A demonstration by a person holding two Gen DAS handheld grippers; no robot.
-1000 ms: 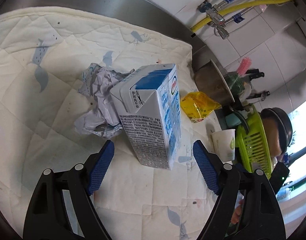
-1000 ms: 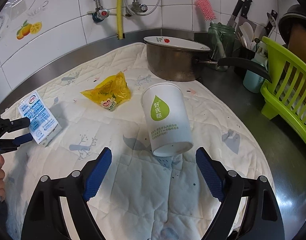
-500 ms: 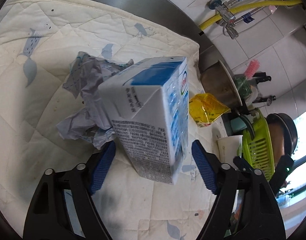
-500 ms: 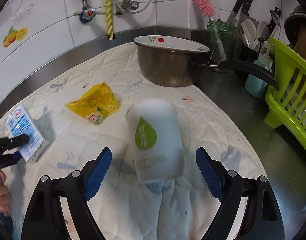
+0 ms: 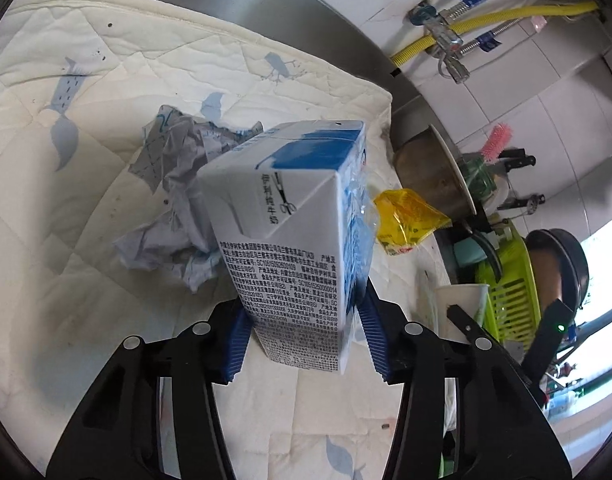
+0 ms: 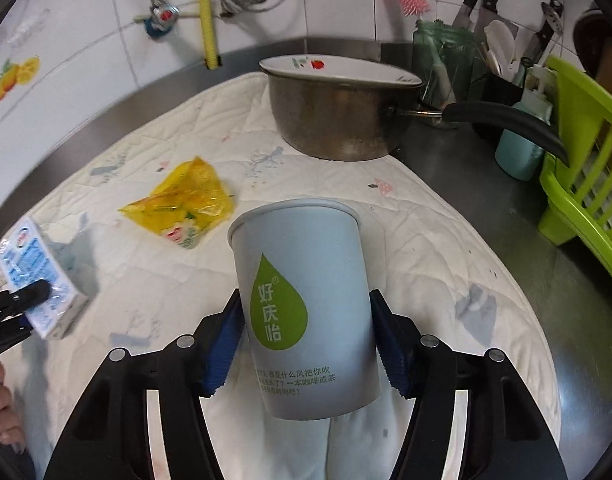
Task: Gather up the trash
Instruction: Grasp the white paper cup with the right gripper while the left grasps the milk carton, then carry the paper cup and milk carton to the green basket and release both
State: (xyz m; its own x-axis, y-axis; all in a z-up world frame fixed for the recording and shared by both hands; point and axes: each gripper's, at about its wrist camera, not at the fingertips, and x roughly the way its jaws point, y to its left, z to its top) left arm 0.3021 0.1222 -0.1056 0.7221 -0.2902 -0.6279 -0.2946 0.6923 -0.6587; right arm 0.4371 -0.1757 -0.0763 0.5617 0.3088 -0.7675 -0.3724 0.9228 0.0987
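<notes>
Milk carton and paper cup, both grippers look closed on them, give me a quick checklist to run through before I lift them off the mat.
1. Left gripper pads on both sides of the milk carton: ok.
2. Right gripper pads against the paper cup: ok.
3. Cup wall not crushed: ok, rim looks round.
4. Carton free of the crumpled paper behind it: cannot tell.
5. Yellow wrapper apart from both grips: ok.
6. Trash bin location: cannot tell, none in view.
</notes>
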